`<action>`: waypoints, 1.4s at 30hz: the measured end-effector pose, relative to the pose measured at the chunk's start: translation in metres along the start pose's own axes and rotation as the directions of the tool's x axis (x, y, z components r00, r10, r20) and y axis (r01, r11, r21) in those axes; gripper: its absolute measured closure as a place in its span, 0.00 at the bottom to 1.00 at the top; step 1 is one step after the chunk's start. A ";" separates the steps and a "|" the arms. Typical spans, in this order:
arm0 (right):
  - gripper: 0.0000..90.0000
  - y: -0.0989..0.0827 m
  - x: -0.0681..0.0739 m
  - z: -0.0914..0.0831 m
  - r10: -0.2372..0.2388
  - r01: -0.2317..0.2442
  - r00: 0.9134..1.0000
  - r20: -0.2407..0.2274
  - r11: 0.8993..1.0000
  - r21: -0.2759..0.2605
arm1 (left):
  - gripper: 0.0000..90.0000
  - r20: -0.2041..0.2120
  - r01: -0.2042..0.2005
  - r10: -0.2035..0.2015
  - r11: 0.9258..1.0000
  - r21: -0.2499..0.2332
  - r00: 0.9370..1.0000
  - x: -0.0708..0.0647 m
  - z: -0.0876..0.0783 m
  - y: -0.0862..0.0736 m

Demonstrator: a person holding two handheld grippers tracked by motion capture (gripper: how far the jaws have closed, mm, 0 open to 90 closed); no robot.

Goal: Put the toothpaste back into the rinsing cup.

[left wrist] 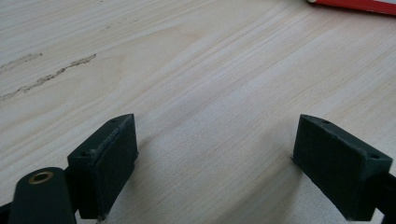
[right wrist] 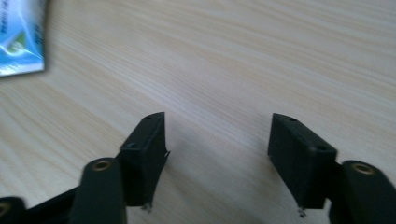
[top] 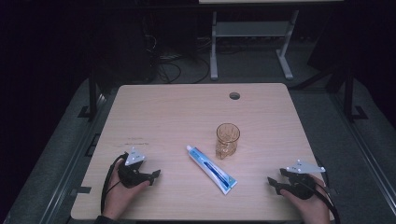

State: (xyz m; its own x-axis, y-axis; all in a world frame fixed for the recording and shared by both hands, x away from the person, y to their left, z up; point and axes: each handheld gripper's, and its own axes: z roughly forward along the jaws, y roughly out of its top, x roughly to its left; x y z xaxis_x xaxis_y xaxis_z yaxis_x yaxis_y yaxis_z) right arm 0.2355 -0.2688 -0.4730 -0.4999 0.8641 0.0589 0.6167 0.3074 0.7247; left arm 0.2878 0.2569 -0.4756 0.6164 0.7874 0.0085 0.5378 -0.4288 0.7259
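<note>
Two things lie between the grippers on the table (top: 154,112): a toothpaste tube (top: 211,168) and an amber glass cup (top: 227,139). In the high view the tube lies flat near the table's middle, slanted, its white cap toward ten o'clock and its flat crimped end toward four o'clock. The cup stands upright just beside the tube, at about one o'clock from the tube's middle, and the two are apart.

At nine o'clock from the tube, well apart from it, the left gripper (top: 156,174) rests low over the wood in a hand (top: 119,196), its jaws pointing toward the tube. In the left gripper view its jaws stand wide apart with bare wood between them; a red edge of the tube shows at the top right corner.

At about four o'clock from the tube sits the right gripper (top: 272,184), held in the other hand (top: 310,205), jaws pointing back toward the tube's flat end. In the right gripper view its jaws are parted with bare table between them, and the tube's blue-and-white end (right wrist: 21,37) shows at eleven o'clock.
</note>
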 end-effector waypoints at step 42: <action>1.00 0.046 0.042 0.031 -0.107 0.100 0.942 -0.317 0.994 -0.040 | 0.14 -0.001 0.003 -0.003 1.000 -0.001 1.000 -0.001 0.000 0.000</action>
State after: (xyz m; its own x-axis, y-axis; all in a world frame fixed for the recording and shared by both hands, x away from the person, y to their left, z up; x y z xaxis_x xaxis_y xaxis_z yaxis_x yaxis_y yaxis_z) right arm 0.2613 -0.2061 -0.4587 -0.7300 0.6550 0.1951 0.5388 0.3760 0.7538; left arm 0.2871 0.2567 -0.4756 0.6144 0.7890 0.0070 0.5393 -0.4263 0.7263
